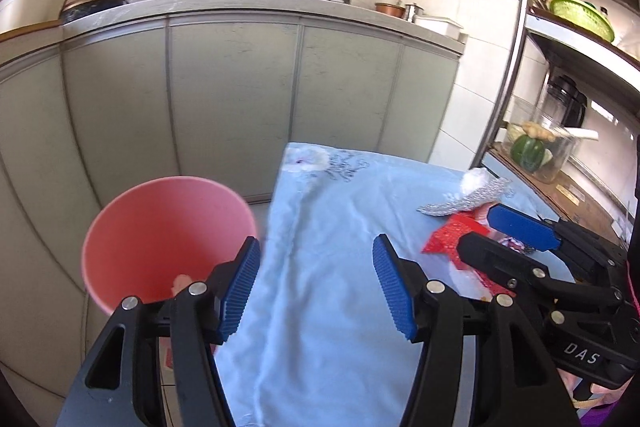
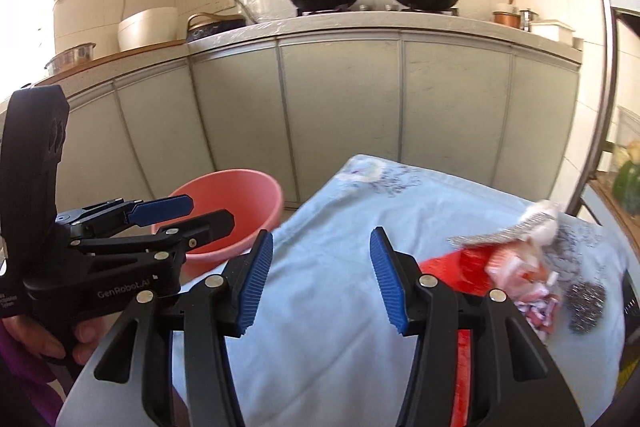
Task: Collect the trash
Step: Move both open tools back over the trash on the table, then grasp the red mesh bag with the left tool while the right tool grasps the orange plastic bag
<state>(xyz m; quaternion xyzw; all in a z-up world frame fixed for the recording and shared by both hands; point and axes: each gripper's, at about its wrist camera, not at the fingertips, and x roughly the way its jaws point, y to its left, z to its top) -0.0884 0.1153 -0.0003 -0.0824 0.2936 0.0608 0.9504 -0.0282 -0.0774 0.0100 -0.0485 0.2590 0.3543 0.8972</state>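
Fingers (image 1: pixel 390 291) of the left gripper (image 1: pixel 316 293) stand spread and empty over the blue cloth (image 1: pixel 320 247), the pink bucket (image 1: pixel 168 239) just left. From the right wrist, the right gripper (image 2: pixel 320 285) also gapes on nothing; the trash pile (image 2: pixel 524 267) lies right. It should swing right and pinch 1 wrapper low.

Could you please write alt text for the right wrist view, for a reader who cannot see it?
The open, empty right gripper hangs above a light-blue tablecloth, with a pile of red and silver wrappers to its right. The left gripper, also open, is over a pink plastic basin on the left.
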